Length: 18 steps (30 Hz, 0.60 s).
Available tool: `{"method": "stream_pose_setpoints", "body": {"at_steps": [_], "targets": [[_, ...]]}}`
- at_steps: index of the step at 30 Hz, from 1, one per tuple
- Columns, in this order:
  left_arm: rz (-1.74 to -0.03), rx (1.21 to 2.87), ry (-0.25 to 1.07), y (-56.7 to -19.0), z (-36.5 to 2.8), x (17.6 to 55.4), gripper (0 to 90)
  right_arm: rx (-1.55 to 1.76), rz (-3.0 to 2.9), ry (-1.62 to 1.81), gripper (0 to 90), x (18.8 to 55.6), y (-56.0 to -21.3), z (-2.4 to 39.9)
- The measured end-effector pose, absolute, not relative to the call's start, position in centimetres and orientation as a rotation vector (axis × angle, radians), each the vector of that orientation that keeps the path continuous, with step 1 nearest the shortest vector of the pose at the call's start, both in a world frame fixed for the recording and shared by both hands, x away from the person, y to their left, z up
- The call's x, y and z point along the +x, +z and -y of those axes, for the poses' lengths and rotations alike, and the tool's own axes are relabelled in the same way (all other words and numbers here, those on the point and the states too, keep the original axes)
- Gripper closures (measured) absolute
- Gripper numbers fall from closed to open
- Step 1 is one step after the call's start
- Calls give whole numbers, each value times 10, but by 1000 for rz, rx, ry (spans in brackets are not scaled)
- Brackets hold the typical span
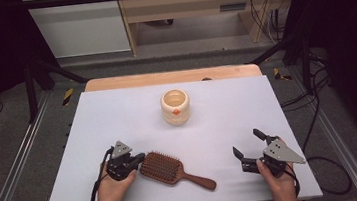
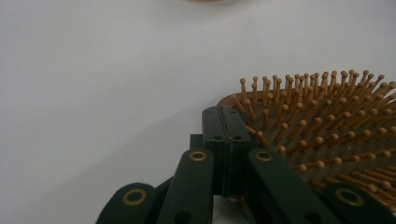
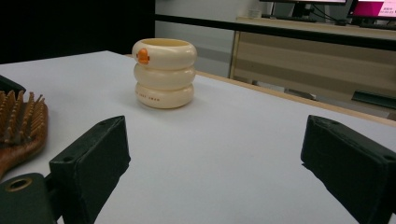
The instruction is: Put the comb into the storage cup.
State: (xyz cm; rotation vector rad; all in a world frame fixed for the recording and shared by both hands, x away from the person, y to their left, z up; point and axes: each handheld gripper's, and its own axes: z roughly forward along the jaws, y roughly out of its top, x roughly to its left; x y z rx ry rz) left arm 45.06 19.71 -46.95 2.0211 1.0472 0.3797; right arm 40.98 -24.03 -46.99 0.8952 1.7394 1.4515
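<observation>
We have the wooden hairbrush (image 1: 166, 168) lying bristles-up on the counter (image 1: 229, 125), its head touching our left hand-held gripper (image 1: 133, 161), whose jaws are pressed together on nothing. Our right hand-held gripper (image 1: 248, 149) stands wide open and empty nearby. The brush looks stiff and light; its slim handle seems the best hold.

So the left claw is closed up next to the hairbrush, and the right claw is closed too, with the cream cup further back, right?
Not quite. The right claw is open: the right gripper view shows its two black jaws standing wide apart with bare table between them. The left claw is closed beside the hairbrush, and the cream cup stands further back.
</observation>
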Motion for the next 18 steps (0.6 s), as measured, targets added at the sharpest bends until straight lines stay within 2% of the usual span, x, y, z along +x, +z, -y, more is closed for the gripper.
{"method": "stream_pose_setpoints", "body": {"at_steps": [11, 18], "targets": [[-986, 2017, 325, -472, -158, 439, 900, 899, -1734, 1453, 78, 409, -469, 242], [-962, 1979, 391, -471, -160, 437, 900, 910, -1735, 1452, 79, 409, -469, 242]]}}
